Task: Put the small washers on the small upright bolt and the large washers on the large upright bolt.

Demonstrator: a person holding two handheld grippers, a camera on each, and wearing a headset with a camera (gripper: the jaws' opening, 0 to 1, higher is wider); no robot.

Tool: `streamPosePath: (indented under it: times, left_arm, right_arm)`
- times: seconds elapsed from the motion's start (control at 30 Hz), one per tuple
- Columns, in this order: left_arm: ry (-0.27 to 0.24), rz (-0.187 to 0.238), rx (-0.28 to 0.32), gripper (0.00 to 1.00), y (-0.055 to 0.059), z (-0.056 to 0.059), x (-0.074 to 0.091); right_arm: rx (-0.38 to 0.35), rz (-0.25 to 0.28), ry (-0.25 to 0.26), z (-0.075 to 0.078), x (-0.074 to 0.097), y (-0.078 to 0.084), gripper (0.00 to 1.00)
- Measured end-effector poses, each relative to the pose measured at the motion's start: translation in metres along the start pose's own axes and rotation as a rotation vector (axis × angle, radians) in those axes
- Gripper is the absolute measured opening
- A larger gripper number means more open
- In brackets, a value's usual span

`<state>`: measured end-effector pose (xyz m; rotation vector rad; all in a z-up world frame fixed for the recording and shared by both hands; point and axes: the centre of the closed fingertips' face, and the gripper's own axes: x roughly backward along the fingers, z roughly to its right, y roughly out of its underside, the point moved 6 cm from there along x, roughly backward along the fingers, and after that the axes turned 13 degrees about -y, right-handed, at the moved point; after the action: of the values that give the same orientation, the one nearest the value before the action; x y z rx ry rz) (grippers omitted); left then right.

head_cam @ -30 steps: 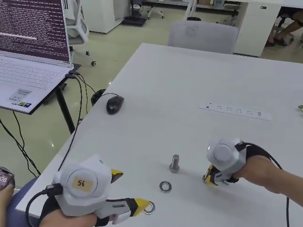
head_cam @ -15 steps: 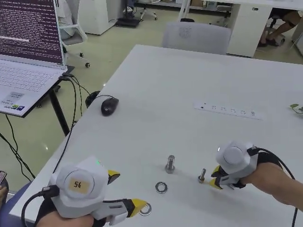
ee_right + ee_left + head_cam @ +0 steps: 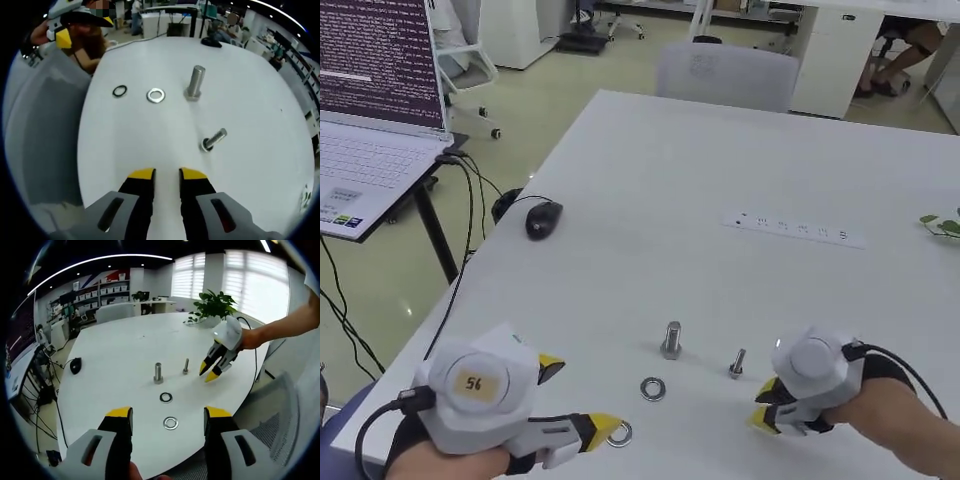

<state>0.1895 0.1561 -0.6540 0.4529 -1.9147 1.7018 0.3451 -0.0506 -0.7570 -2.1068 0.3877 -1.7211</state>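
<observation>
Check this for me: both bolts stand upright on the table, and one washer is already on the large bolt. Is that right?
Not quite. No washer sits on the large bolt: the near washer and the far washer both lie flat on the table, as the left gripper view shows. The rest holds: both bolts stand upright on the table.

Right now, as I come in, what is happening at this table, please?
A person holds a two-jaw gripper in each hand over a white table. The large bolt and the small bolt stand upright, both bare. Two washers lie flat on the table: one washer in front of the large bolt, the other washer right at the tip of the open left gripper, not gripped. The right gripper, jaws slightly apart and empty, hangs near the small bolt.
</observation>
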Motion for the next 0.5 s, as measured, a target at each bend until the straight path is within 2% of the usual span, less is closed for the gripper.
streamPosePath:
  times: [0.5]
  left_arm:
    - [-0.021,0.006,0.022,0.57,0.006,-0.004,0.009]
  right_arm:
    - [0.127,0.033,-0.111,-0.029,-0.042,-0.067,0.25]
